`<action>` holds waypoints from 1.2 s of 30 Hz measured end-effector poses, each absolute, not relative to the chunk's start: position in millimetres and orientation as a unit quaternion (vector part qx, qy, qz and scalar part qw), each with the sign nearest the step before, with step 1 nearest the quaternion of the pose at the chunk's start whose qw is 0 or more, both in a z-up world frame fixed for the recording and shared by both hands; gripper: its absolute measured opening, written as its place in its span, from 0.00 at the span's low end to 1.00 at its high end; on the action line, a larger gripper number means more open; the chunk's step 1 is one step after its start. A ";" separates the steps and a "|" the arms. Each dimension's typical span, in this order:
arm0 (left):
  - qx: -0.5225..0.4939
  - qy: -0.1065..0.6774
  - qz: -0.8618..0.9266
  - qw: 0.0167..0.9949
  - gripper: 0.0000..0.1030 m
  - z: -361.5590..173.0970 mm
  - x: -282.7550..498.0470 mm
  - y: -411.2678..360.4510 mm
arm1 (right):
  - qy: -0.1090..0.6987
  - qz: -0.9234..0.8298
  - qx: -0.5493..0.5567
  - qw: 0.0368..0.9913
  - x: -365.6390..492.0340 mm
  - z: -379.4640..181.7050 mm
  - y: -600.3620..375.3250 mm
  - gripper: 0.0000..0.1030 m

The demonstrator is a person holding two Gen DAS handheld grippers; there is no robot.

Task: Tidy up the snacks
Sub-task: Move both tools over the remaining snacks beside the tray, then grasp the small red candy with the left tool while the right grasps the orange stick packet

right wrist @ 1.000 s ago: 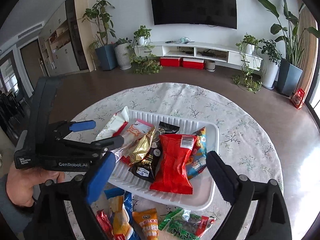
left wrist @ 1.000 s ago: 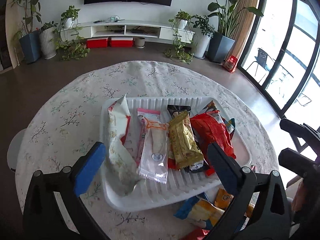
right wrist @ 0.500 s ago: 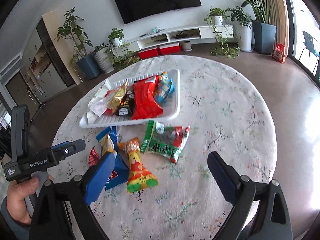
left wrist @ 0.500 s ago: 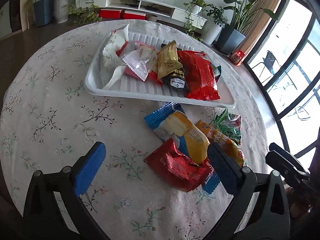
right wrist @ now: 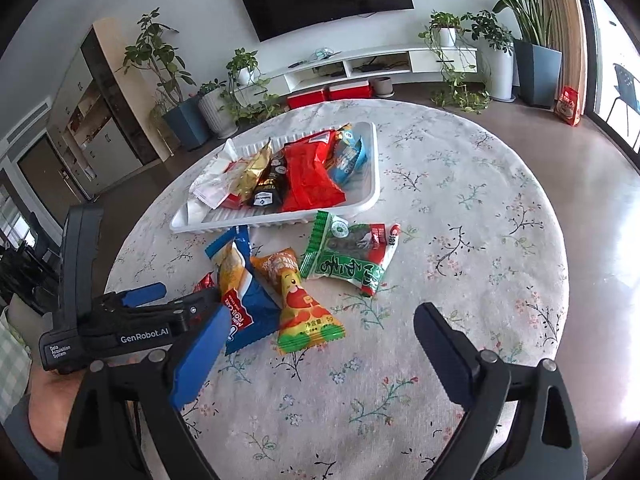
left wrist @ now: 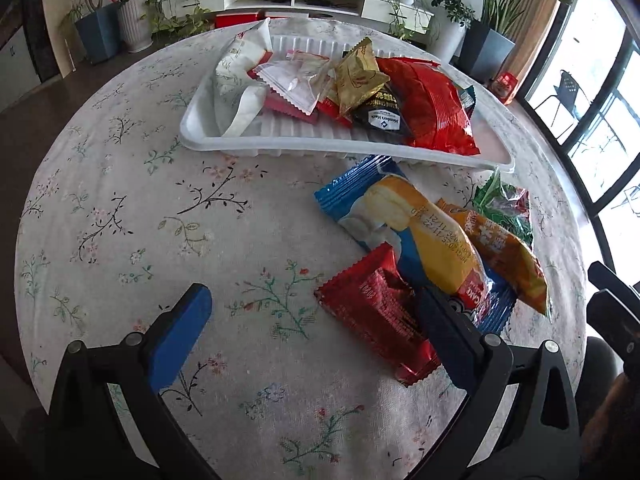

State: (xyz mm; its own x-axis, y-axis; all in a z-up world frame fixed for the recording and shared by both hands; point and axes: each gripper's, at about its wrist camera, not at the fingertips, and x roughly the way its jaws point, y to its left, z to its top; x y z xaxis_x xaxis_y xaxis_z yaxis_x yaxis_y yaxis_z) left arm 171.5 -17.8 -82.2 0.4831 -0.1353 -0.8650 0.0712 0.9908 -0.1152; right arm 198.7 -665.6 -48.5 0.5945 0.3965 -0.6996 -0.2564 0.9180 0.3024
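A white ribbed tray (left wrist: 280, 148) (right wrist: 276, 220) at the far side of the round table holds several snack packets, among them a big red bag (left wrist: 428, 108) and a gold one (left wrist: 358, 76). In front of it lie loose packets: a red one (left wrist: 372, 312), a blue and yellow one (left wrist: 412, 232) (right wrist: 240, 292), an orange one (left wrist: 500, 256) (right wrist: 304, 304) and a green one (left wrist: 504, 204) (right wrist: 352, 256). My left gripper (left wrist: 312, 312) (right wrist: 188, 293) is open and low, its right finger over the red packet. My right gripper (right wrist: 320, 328) is open, with nothing in it, just short of the orange packet.
The table wears a floral cloth (left wrist: 160, 220). Bare cloth lies to the left of the loose packets and to the right of the green one (right wrist: 480, 240). A person's hand (right wrist: 44, 392) holds the left gripper. Potted plants and a TV shelf stand beyond.
Both grippers have drawn back from over the tray toward the near side of the table. The loose packets have come into full view, and the left gripper has dropped close to the red one.
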 end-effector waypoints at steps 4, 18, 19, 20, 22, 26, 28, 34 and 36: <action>-0.005 0.511 -0.058 0.857 1.00 -85.9 163.8 -14.1 | 0.411 0.186 0.084 0.888 196.9 -48.4 -663.8 0.93; 0.025 0.496 -0.097 0.862 0.71 -79.7 143.6 -18.0 | 0.409 0.191 0.067 0.890 191.7 -45.9 -655.9 0.93; 0.027 0.496 -0.105 0.861 0.65 -78.8 143.3 -19.5 | 0.409 0.190 0.064 0.890 191.4 -45.3 -656.2 0.93; 0.029 0.496 -0.108 0.861 0.63 -77.9 143.3 -20.9 | 0.409 0.189 0.062 0.891 192.3 -45.2 -656.2 0.92; 0.035 0.494 -0.115 0.861 0.57 -76.9 142.3 -23.1 | 0.409 0.189 0.061 0.891 193.4 -44.0 -656.7 0.91; 0.033 0.493 -0.139 0.858 0.40 -75.3 140.6 -26.8 | 0.405 0.197 0.046 0.892 195.4 -40.6 -656.2 0.88; 0.041 0.491 -0.145 0.858 0.37 -73.8 139.4 -28.8 | 0.408 0.204 0.036 0.889 198.9 -40.8 -654.7 0.84; 0.039 0.495 -0.160 0.853 0.30 -73.2 132.1 -21.3 | 0.428 0.228 0.000 0.874 210.5 -45.9 -643.1 0.75; 0.037 0.497 -0.162 0.852 0.28 -73.8 130.8 -16.1 | 0.434 0.238 -0.019 0.869 213.7 -47.2 -636.0 0.74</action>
